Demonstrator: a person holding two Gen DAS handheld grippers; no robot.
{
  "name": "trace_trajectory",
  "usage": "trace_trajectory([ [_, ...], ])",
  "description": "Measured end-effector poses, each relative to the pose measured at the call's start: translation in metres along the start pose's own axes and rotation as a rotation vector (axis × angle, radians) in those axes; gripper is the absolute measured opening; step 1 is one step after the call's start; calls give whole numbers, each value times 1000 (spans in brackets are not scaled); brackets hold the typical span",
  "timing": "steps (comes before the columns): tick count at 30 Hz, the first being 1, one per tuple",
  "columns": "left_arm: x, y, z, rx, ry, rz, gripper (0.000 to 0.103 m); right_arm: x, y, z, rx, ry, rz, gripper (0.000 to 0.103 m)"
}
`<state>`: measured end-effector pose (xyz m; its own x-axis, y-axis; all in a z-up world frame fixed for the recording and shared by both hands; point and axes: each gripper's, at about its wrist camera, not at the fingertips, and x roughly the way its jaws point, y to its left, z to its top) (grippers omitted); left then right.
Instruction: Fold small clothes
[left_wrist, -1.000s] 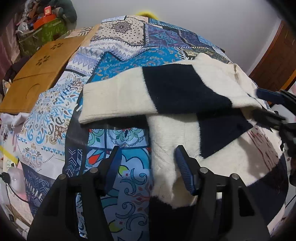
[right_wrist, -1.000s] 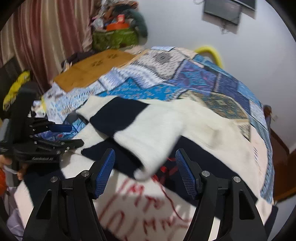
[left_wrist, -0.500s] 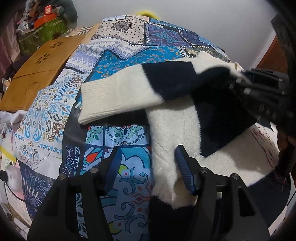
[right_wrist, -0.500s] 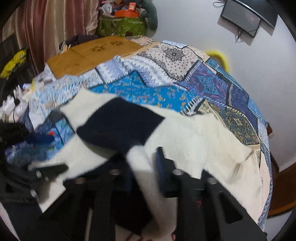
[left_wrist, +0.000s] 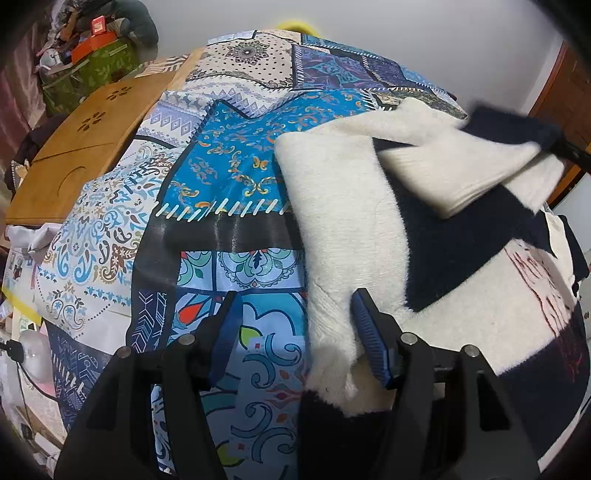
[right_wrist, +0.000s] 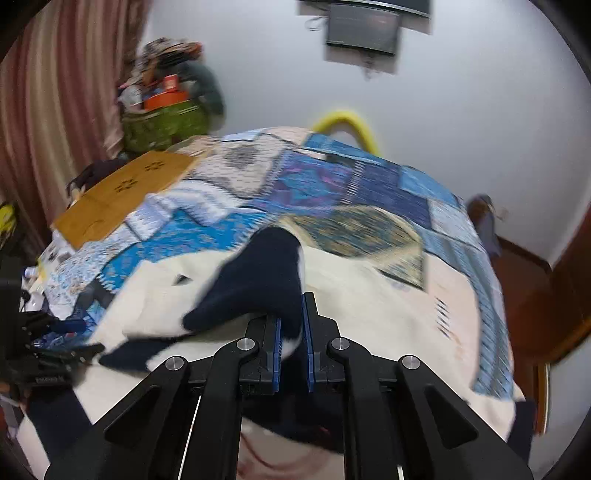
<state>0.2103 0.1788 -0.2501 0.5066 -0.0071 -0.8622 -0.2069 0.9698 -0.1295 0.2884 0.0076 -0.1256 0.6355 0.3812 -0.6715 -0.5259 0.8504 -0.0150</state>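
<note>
The right tongs (right_wrist: 291, 341) are pinching the navy-and-cream sleeve (right_wrist: 264, 275) of a fleecy sweater (left_wrist: 343, 229) that lies spread on a bed, and the sleeve is lifted off the body panel, so the step in hand looks like carrying that sleeve across the chest to make the first fold. To do it well, the grip should stay firm on the cloth while the sleeve travels in a low arc, and it should be laid flat along the body with its edge squared to the side seam, not dropped in a bunch. The left tongs (left_wrist: 295, 332) are spread, hovering low over the sweater's near edge with one pad at the cream fleece and nothing pinched; they could usefully press that edge down so the garment does not slide on the slick cover. The bed carries a glossy patchwork bedspread (left_wrist: 229, 170) in blues, which probably gives little friction. A wooden board (left_wrist: 77, 155) lies at the far left, a green bag (right_wrist: 162, 123) of clutter stands beyond it by a curtain, and a dark screen (right_wrist: 364, 27) hangs on the pale wall.
</note>
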Motion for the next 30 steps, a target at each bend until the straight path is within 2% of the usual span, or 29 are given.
trace_trajectory([
  [4,1,0,1,1,4,14,64,-19,-32,-22,104,4,-7,9],
  [7,1,-2,1,12,7,34,64,-32,-52,-39,141,-1,-71,8],
  [10,1,-3,2,20,8,55,66,-40,-77,-57,210,34,-72,8],
  [13,0,-3,2,19,7,62,66,-41,-83,-70,183,92,-38,9],
  [16,-7,-6,5,21,4,83,66,-43,-73,-72,134,111,3,10],
  [19,-20,-10,12,36,-17,102,65,-41,-53,-63,80,97,56,28],
  [21,-32,-15,18,54,-49,89,65,-39,-40,-58,46,87,89,44],
  [26,-47,-30,36,120,-102,66,65,-15,5,-36,-69,83,173,48],
  [30,-30,-36,44,127,-71,44,65,11,40,-28,-140,122,232,48],
])
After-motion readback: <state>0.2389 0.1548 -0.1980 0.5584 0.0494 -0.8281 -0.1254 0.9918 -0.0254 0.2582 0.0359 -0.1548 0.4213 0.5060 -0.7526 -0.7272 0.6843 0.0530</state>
